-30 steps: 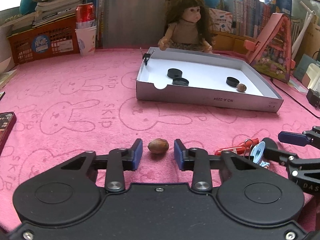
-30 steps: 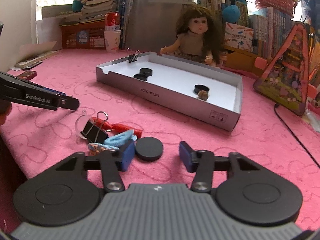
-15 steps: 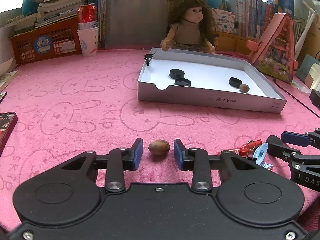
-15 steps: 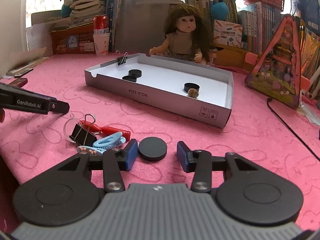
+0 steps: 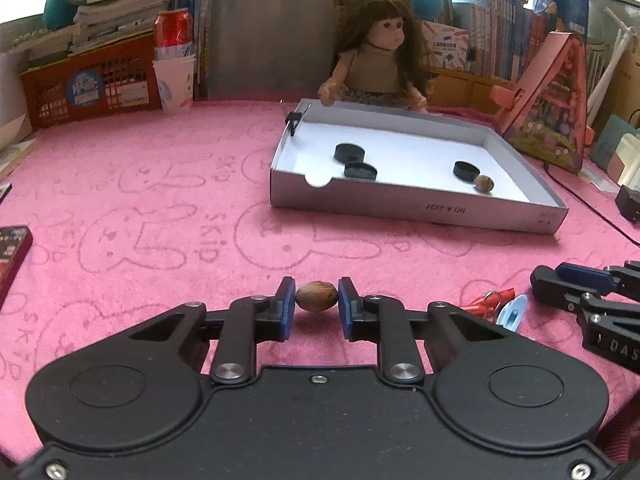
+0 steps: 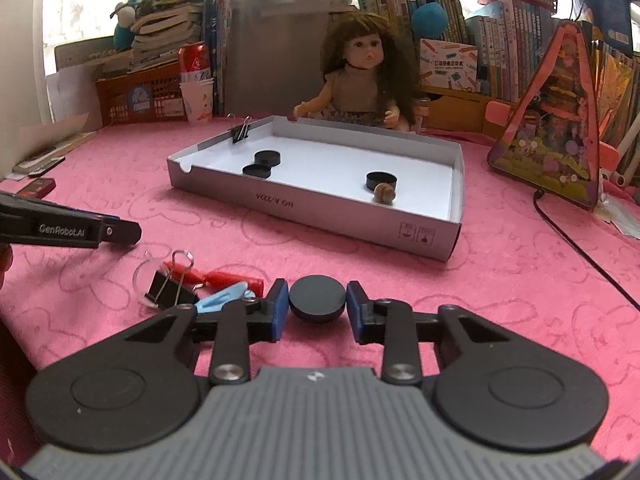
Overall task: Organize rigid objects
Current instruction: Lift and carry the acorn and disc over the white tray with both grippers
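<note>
On the pink bench (image 5: 168, 208), the left claw (image 5: 317, 301) pinches one brown nut (image 5: 316, 301) between its two blue pads, both pads touching the shell, low over the cloth. To its right lies a small heap: one black binder clip (image 6: 168, 286), one red piece (image 6: 228, 278) and one pale blue clip (image 6: 224, 300), with a clear ring partly under them. Just right of the heap, the right claw (image 6: 317, 307) is closed on one black disc (image 6: 317, 298), a pad against each side of its rim; whether the disc is lifted clear of the cloth cannot be told.

Farther back stands one shallow grey box (image 6: 320, 204) with a white floor. It holds three black discs: two close together near its left end (image 6: 267, 157) (image 6: 256, 171) and one toward the right (image 6: 382, 179). One second nut (image 6: 385, 193) sits touching or just beside that right disc. One more binder clip (image 6: 240, 133) is clamped on the box's rear left corner.

Behind the box sits one doll (image 6: 364, 80). At far left are one orange basket (image 5: 92, 88), one red can (image 5: 173, 34) and one stack of white cups (image 5: 175, 84). At right leans one pink triangular toy house (image 6: 556, 120).
</note>
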Demonstrator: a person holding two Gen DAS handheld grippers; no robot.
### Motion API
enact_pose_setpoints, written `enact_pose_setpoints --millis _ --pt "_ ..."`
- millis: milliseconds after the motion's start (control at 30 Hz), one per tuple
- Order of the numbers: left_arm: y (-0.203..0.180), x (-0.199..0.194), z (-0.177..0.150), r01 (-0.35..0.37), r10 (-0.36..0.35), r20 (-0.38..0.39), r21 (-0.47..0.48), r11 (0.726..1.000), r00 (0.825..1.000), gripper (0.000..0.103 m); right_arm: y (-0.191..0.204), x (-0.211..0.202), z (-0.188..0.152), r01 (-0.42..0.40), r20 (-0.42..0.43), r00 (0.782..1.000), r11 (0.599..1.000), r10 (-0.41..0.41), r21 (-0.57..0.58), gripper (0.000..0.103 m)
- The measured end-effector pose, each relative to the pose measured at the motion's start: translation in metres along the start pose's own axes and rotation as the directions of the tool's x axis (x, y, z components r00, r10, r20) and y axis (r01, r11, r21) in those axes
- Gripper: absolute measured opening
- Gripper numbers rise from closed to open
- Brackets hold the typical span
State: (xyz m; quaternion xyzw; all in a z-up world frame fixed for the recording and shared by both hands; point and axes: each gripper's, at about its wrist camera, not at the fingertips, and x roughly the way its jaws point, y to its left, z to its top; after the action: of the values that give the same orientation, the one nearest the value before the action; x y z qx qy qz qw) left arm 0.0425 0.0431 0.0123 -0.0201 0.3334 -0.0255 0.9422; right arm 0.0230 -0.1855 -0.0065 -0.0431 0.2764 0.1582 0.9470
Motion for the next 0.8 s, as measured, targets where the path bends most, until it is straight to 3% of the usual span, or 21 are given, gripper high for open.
enact_pose_setpoints --millis 267,600,800 --pt "-0.008 -0.002 0.033 0.031 -0.032 0.045 0.016 0.999 0.998 0.021 -0.019 0.006 0.03 0.034 0.008 0.999 0.996 -0.035 0.077 0.036" --pt "-0.024 0.018 0.103 0.08 -0.083 0.09 0.033 0.996 0.992 0.021 -0.055 0.03 0.087 0.059 0.005 0.998 0.983 -0.061 0.174 0.036" --pt "-0.03 0.054 0.144 0.092 -0.092 0.044 0.004 0.996 0.995 0.021 -0.074 0.062 0.118 0.062 -0.054 0.997 0.967 -0.05 0.247 0.036"
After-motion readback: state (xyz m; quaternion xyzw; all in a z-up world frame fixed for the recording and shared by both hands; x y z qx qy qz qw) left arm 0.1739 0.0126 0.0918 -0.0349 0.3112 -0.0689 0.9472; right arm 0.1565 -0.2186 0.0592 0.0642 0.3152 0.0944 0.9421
